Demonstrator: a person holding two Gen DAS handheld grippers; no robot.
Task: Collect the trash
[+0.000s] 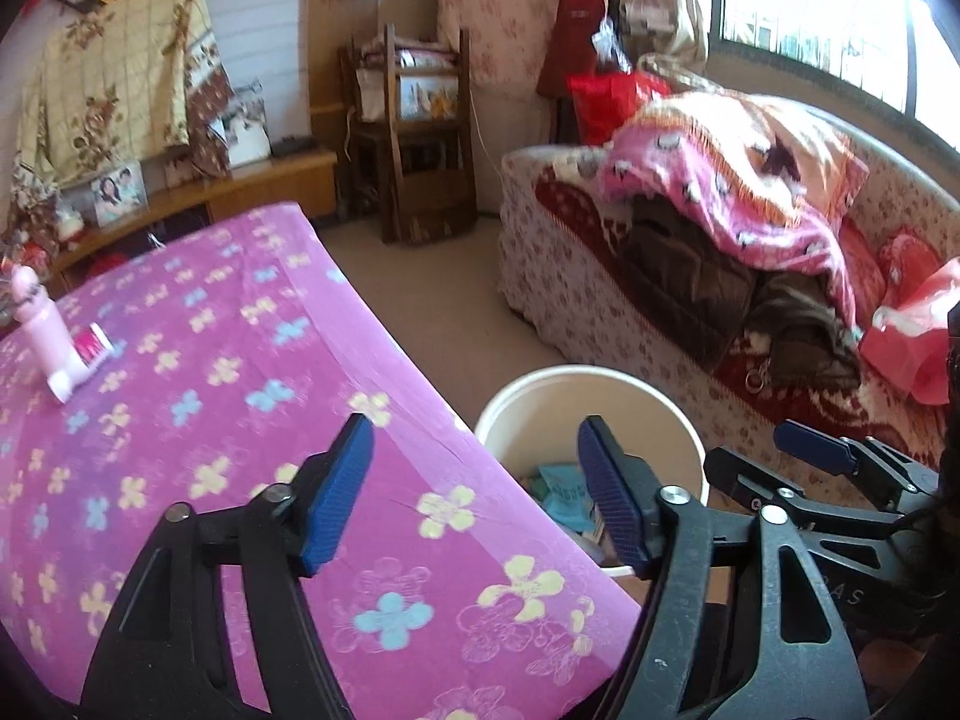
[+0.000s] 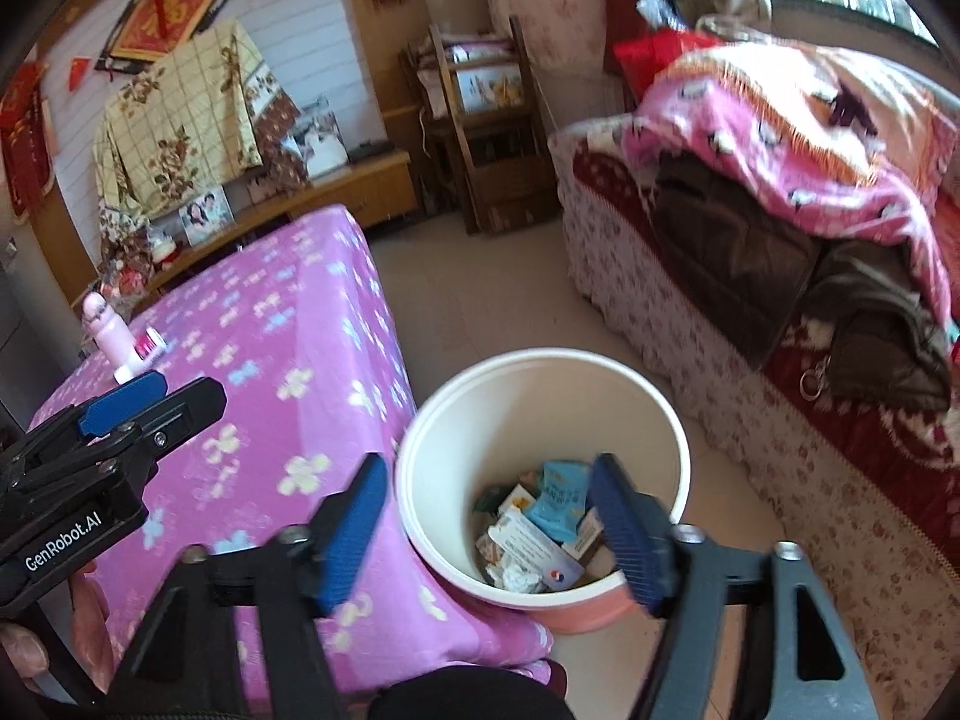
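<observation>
A round bin (image 1: 660,396) (image 2: 678,438), white inside and pink outside, stands on the floor beside the table's corner. In it lie a blue packet (image 2: 558,495), a white card (image 2: 531,540), crumpled paper (image 2: 516,577) and other wrappers. My left gripper (image 1: 475,438) hangs open over the table's edge and the bin's rim, with nothing between its blue pads. Above the bin my right gripper (image 2: 489,474) is open and empty too. Each wrist view catches the other gripper at its side: the right gripper (image 1: 810,450) and the left gripper (image 2: 126,396).
The table carries a purple flowered cloth (image 1: 198,396) (image 2: 288,324). At its far left stand a pink bottle (image 1: 37,324) (image 2: 105,330) and a pink-and-white tube (image 1: 84,360) (image 2: 144,351). A sofa (image 1: 600,312) with a pink blanket, brown coats and a red bag (image 1: 912,354) lies right of the bin.
</observation>
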